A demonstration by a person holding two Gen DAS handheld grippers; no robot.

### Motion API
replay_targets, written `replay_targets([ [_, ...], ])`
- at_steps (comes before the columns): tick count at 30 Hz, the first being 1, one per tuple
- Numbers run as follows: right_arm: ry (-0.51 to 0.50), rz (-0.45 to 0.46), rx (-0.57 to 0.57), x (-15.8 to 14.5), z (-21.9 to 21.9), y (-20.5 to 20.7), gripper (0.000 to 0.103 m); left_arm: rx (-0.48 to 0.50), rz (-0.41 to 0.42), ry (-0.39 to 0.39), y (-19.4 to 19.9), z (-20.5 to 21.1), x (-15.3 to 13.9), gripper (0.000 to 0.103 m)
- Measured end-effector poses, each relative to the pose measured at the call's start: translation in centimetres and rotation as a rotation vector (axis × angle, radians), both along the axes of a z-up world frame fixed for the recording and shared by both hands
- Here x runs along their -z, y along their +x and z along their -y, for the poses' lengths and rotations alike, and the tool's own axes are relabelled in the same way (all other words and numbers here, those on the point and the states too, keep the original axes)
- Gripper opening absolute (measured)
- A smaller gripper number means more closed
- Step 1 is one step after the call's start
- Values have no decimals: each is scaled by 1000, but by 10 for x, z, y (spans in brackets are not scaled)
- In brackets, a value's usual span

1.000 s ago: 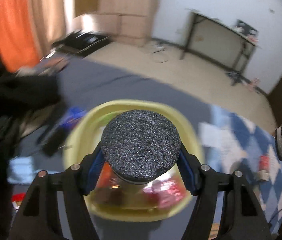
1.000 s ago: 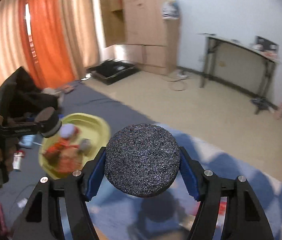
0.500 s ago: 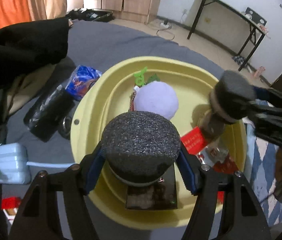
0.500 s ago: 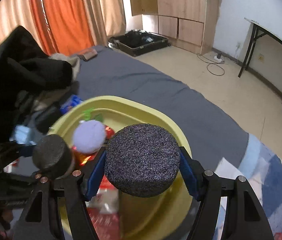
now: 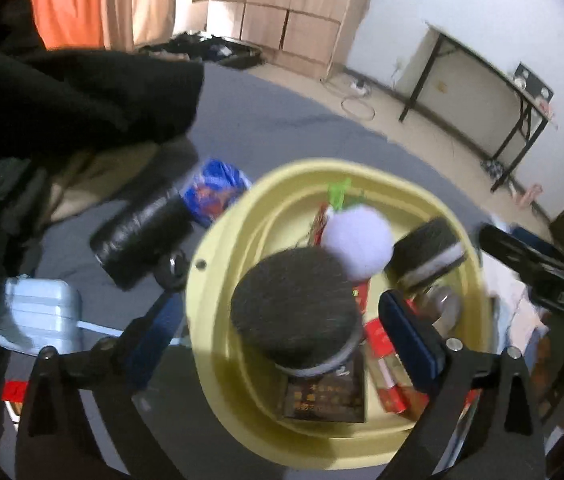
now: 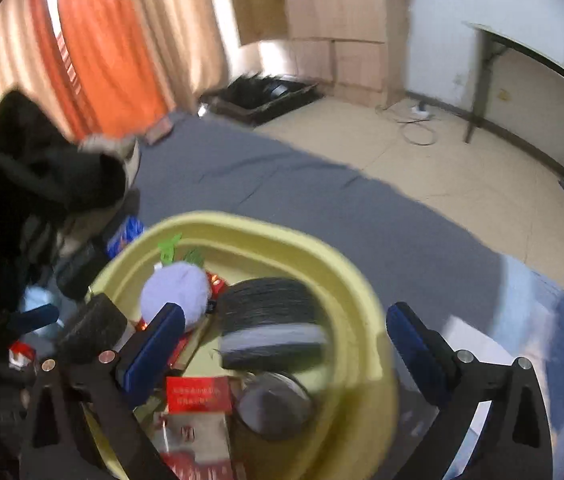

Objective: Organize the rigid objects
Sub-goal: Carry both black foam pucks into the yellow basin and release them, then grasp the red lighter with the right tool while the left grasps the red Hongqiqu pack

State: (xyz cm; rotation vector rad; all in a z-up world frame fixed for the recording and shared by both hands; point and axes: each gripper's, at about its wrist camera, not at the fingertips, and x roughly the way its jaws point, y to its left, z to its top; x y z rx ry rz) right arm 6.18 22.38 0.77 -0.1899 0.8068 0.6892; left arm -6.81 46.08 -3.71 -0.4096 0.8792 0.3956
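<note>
Both my grippers, left [image 5: 282, 320] and right [image 6: 282, 332], hang spread wide with 2 foam pucks [image 5: 296, 316] loose between them, dropping into the yellow tub [image 5: 422, 196] below.

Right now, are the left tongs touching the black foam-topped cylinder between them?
Apart. The left wrist view shows the left tongs open, with a clear gap between each blue pad and the foam-topped cylinder.

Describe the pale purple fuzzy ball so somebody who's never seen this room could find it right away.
Start at the big yellow basin sitting on the grey cover. Inside it, toward the far side, the pale purple ball lies just in front of a green clip. It is the only soft, round, lilac thing there; its neighbours are red packets, a dark box and black foam-topped cylinders.
</note>
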Motion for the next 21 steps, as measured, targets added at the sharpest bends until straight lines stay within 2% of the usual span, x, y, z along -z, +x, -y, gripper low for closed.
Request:
replay_targets([
  [2,41,23,86,-22,35,-5,102,38,22,7,5,10,-16,103],
  [4,45,44,159,-42,76,-10,103,105,39,4,20,38,-34,103],
  [7,-35,67,226,-59,146,-16,103,206,72,-28,40,85,-52,103],
  [9,-106,97,257,-60,193,-22,103,306,83,-75,59,135,-64,103],
  [10,-160,101,286,-57,225,-25,103,354,82,-87,67,158,-67,103],
  [12,-200,94,332,-52,267,-29,102,453,70,-92,79,212,-71,103],
  [15,-209,85,431,-46,338,-39,103,588,34,-90,98,289,-69,103],
  [18,-176,50,512,-34,391,-46,103,703,-62,-71,116,376,-44,103],
  [20,-160,32,543,-23,413,-51,103,752,-120,-62,125,416,-27,103],
  [21,-151,29,550,-21,424,-52,103,774,-143,-31,127,436,-16,103],
])
